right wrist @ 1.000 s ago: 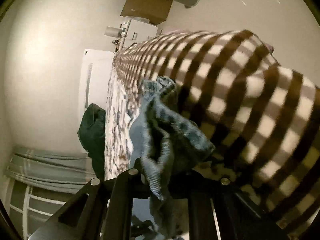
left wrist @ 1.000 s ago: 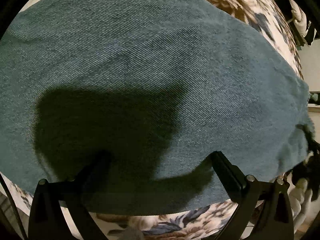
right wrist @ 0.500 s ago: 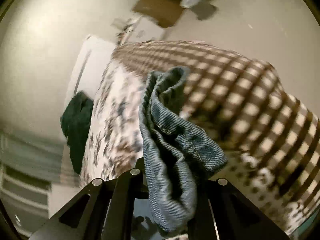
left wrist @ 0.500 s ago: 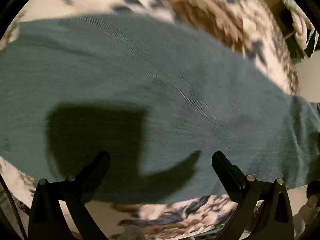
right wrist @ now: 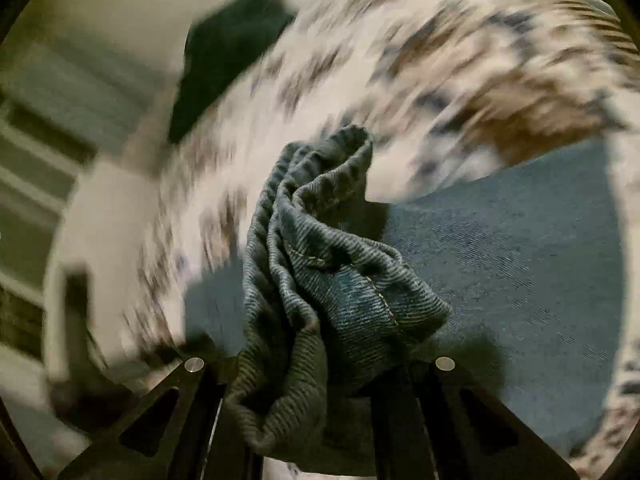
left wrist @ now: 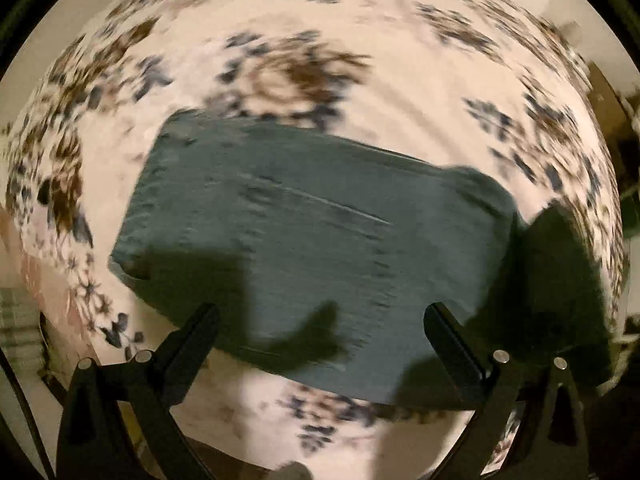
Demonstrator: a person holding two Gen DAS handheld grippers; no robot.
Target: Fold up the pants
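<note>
up close in the right wrist view, the right tool (right wrist: 320,364) is clamped tight on a bunched wad of the pants (right wrist: 320,280), the denim hem and its stitching bulging up between the two black fingers (right wrist: 400,412) at the bottom centre of the frame. behind the wad, the flat part of the same pants spreads over the right half of the frame on the bed (right wrist: 400,60), whose floral cover is smeared by motion blur. a dark green cloth (right wrist: 224,60) hangs at the bed's edge in the upper left.

in the left wrist view, the left tool (left wrist: 320,312) hangs spread wide with nothing between its fingers (left wrist: 196,328), low in the frame. beyond the tips, the pants (left wrist: 300,232) lie as a folded, roughly rectangular slab in the middle of the frame on the floral bed (left wrist: 360,40). the tool's shadow falls on the denim's lower part, and a dark shape at the right edge covers the slab's right end; i cannot tell what it is.
</note>
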